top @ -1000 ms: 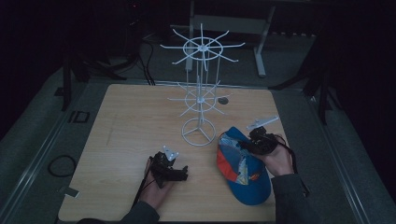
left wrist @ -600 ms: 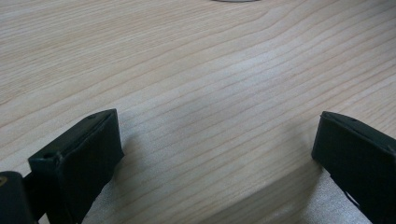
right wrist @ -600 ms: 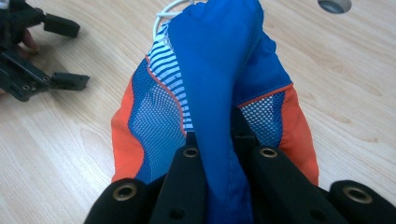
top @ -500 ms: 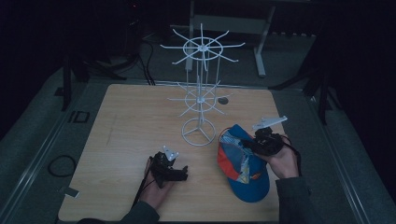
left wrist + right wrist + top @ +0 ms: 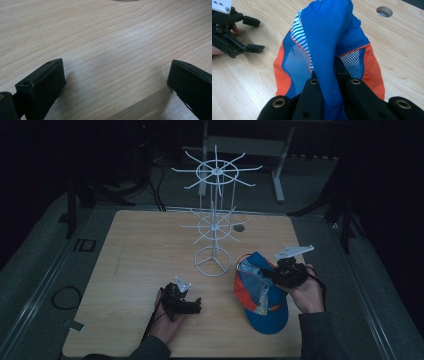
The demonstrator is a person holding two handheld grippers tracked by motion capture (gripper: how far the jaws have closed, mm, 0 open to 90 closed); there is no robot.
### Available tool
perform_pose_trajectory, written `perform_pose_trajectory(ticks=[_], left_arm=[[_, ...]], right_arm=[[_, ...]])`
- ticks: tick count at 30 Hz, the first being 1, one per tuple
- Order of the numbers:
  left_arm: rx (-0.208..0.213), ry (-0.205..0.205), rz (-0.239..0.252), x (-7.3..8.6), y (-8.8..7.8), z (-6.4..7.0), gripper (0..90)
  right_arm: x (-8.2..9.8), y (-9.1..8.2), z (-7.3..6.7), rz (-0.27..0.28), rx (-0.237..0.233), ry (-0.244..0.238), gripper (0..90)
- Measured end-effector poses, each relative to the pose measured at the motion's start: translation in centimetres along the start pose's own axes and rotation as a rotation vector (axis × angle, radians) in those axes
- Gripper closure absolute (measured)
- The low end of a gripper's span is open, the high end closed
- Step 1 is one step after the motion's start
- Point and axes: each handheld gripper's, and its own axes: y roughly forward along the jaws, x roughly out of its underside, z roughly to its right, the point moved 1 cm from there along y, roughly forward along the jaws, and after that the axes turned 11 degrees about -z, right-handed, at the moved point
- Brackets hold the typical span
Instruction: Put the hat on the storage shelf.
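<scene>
Light wooden bench (image 5: 135, 270), rectangular with rounded corners, grain running lengthwise; round cable hole (image 5: 239, 227) near the far edge, right of centre.

White wire display stand (image 5: 215, 220) with circular base ring, central pole and two tiers of radiating hooks; upright, centre of the bench toward the far edge, base ring (image 5: 213, 261) flat on the wood.

Blue, orange and white mesh-panelled cap (image 5: 262, 295), near the right edge toward the near right corner; brim end low on the bench toward the near edge, rear portion lifted toward the stand. In the right gripper view (image 5: 324, 42), blue fabric band rising up the middle, orange panels at either side, white mesh and striped lining between.

Right gripper (image 5: 272, 275), black, grey three-cornered plate on top, held in the right hand (image 5: 305, 292) by the right edge; jaws nearly closed, pinched on the blue band of the cap, fabric pressed between both pads.

Left gripper (image 5: 195, 304), black, small grey plate on top, held in the left hand (image 5: 167, 320) near the near edge, left of the cap and well apart from it; jaws spread wide, nothing between them, bare wood beneath in the left gripper view. Seen also at the upper left of the right gripper view (image 5: 252, 35), jaws parted.
</scene>
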Motion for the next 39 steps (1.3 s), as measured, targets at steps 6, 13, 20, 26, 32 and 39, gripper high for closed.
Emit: perform_pose_trajectory(ticks=[6, 13, 20, 26, 32, 39], left_arm=[[0.0, 0.001, -0.001, 0.0, 0.0, 0.0, 1.9], [-0.002, 0.004, -0.001, 0.0, 0.0, 0.0, 1.9], [-0.001, 0.004, -0.002, 0.0, 0.0, 0.0, 1.9], [-0.001, 0.004, -0.002, 0.0, 0.0, 0.0, 1.9], [-0.001, 0.003, -0.001, 0.0, 0.0, 0.0, 1.9], [0.0, 0.005, -0.003, 0.0, 0.0, 0.0, 1.9]], right_arm=[[0.2, -0.5, -0.1, 0.02, -0.001, -0.004, 88.1], [0.2, -1.2, -0.2, 0.036, 0.007, -0.008, 88.1], [0.3, -2.1, -0.3, 0.077, 0.014, -0.01, 88.0], [0.4, -2.4, -0.4, 0.086, 0.013, -0.013, 87.6], [0.4, -2.7, -0.7, 0.095, 0.019, -0.019, 87.6], [0.3, -3.7, -0.9, 0.118, 0.03, -0.025, 87.6]])
